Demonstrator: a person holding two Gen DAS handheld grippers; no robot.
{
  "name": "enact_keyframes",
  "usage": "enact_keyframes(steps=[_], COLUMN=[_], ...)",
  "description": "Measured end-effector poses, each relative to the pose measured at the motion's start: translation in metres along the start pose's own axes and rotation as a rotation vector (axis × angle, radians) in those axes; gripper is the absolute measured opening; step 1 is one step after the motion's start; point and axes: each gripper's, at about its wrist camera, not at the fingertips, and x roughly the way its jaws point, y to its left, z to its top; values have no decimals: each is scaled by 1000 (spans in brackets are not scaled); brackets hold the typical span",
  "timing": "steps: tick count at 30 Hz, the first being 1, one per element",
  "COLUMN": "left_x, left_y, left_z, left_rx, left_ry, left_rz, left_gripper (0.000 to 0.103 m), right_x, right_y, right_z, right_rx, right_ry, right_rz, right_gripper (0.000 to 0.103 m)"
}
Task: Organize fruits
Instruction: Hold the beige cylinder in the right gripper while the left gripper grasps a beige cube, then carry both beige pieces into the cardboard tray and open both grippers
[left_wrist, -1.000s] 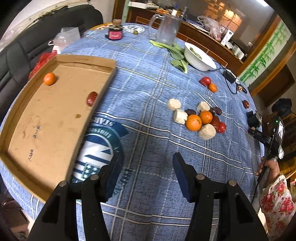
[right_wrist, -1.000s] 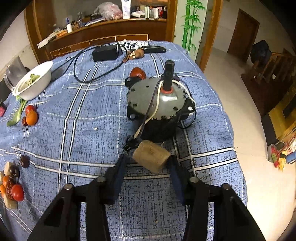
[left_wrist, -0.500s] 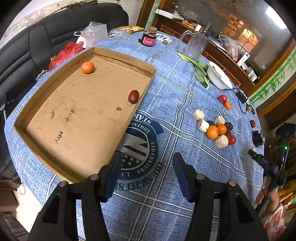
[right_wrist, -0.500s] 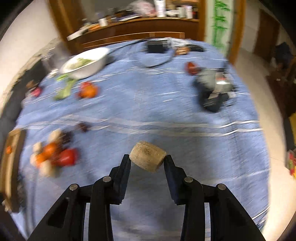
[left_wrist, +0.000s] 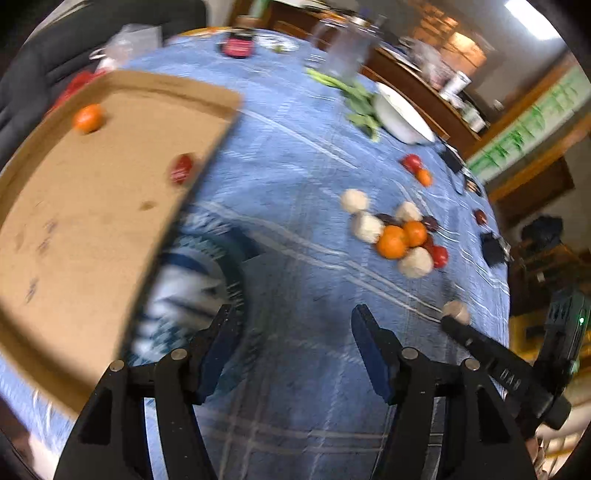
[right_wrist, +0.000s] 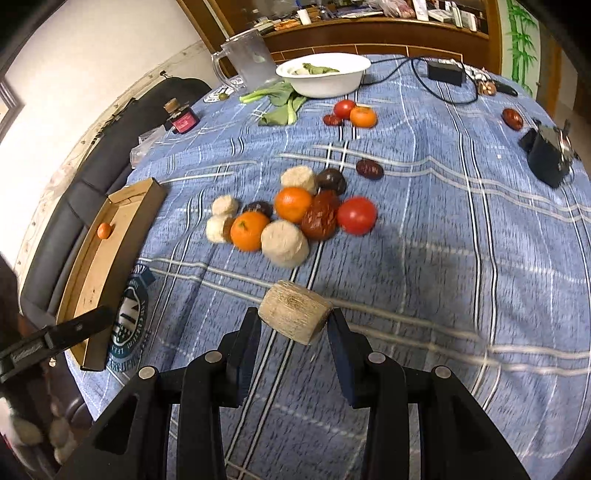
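Right wrist view: the right gripper (right_wrist: 293, 325) clamps a pale cylindrical chunk (right_wrist: 294, 315) above the surface (right_wrist: 443, 229), seemingly carrying it toward the fruit pile (right_wrist: 291, 214).

— What do your claws look like?

— My left gripper (left_wrist: 295, 332) is matte black plastic, each finger (left_wrist: 218, 343) faced inside with a dark blue pad. Behind the pads sit round silver pivot screws (left_wrist: 410, 353), two to a side, on angular black linkage arms.

— And the other?

— My right gripper (right_wrist: 293, 328) has the same build: black frame, blue-faced fingers (right_wrist: 343, 362), silver screws (right_wrist: 376, 357) behind them. Seen from my left claw, its finger carries small white lettering, too blurred to read.
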Motion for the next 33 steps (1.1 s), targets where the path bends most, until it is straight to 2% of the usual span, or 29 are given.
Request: enact_keyframes(steps=[2, 3, 6, 8, 16, 17, 18, 22, 27, 33], left_x=[10, 16, 31, 44, 85, 91, 95, 94, 97, 94], left_y=[-12, -18, -30, -38, -52, -54, -55, -48, -61, -58], left_z=[8, 14, 32, 46, 68, 68, 68, 66, 63, 61], left_rx=[50, 72, 129, 172, 176, 188, 198, 173, 230, 224], left_ry=[3, 6, 8, 11, 61, 71, 84, 79, 60, 46], left_rz=[-47, -73, -93, -87, -139, -138, -138, -171, -121, -99], left_gripper=[60, 55, 46, 44, 44, 37, 24, 23, 24, 23], right_x=[1, 0, -3, -5, -3, -3, -3, 0, 6, 6], right_y=[-2, -2, -6, -8, -17, -18, -18, -19, -15, -3], right_z=[-5, -7, -11, -14, -17, -17, -18, -18, -18, -19], right_rx=[11, 17, 42, 51, 86, 87, 89, 85, 71, 27], right_ry=[6, 6, 4, 3, 8, 10, 11, 18, 33, 39], right_rz=[-16, -21, -31, -36, -48, -50, -50, -49, -50, -52], right_gripper=[40, 40, 40, 40, 40, 40, 40, 40, 40, 40])
